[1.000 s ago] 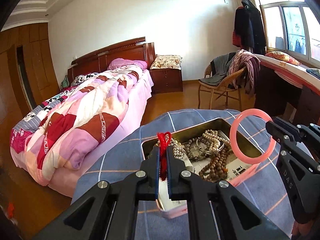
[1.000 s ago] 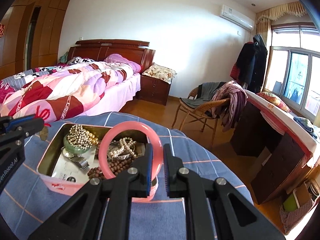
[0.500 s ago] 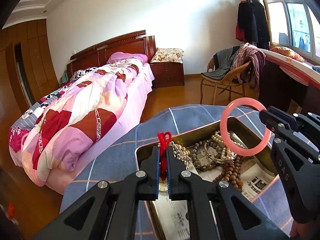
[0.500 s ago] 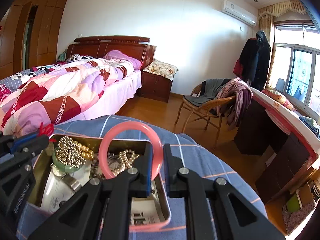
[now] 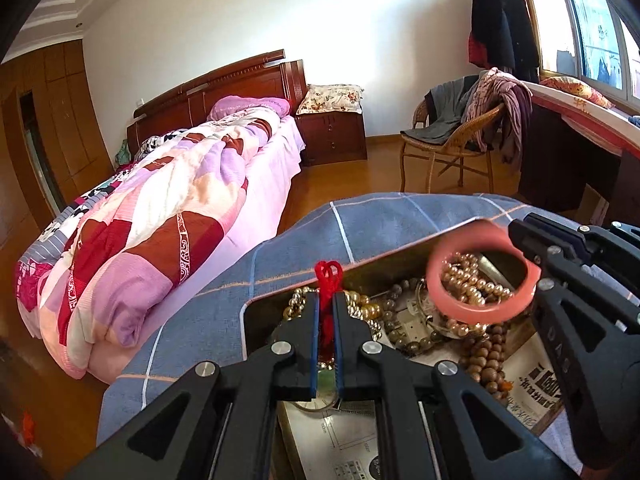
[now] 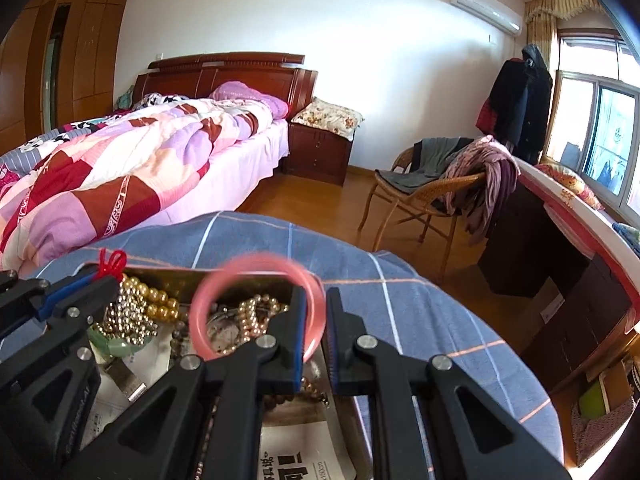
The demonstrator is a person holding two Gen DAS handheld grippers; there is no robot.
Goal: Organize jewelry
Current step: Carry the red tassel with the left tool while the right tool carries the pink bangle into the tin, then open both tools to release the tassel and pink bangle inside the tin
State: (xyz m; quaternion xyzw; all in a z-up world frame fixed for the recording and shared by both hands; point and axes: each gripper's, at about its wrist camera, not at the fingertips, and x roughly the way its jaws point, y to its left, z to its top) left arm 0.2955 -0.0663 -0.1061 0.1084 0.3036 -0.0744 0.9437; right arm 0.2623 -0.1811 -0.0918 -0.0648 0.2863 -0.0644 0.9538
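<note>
An open metal tin (image 5: 360, 266) (image 6: 168, 274) sits on a blue checked cloth and holds pearl strands, wooden beads (image 5: 486, 354) and a green stone piece (image 6: 114, 346). My left gripper (image 5: 326, 300) is shut on a red knotted cord (image 5: 328, 276) over the tin's left part; the cord also shows in the right wrist view (image 6: 112, 262). A green pendant hangs low between the fingers. My right gripper (image 6: 316, 308) holds a pink bangle (image 6: 256, 304) (image 5: 478, 276) over the tin; its jaws look slightly apart and the bangle is blurred and tilted.
The blue cloth (image 6: 400, 312) covers a round table. A bed (image 5: 160, 200) lies to the left, a wicker chair (image 6: 420, 196) with clothes and a dark desk (image 6: 560, 240) to the right. Printed paper (image 5: 532, 384) lines the tin's bottom.
Both grippers moved forward and down over the tin. The pink bangle has tilted and dropped lower toward the jewelry, and the right jaws seem to have eased apart.
</note>
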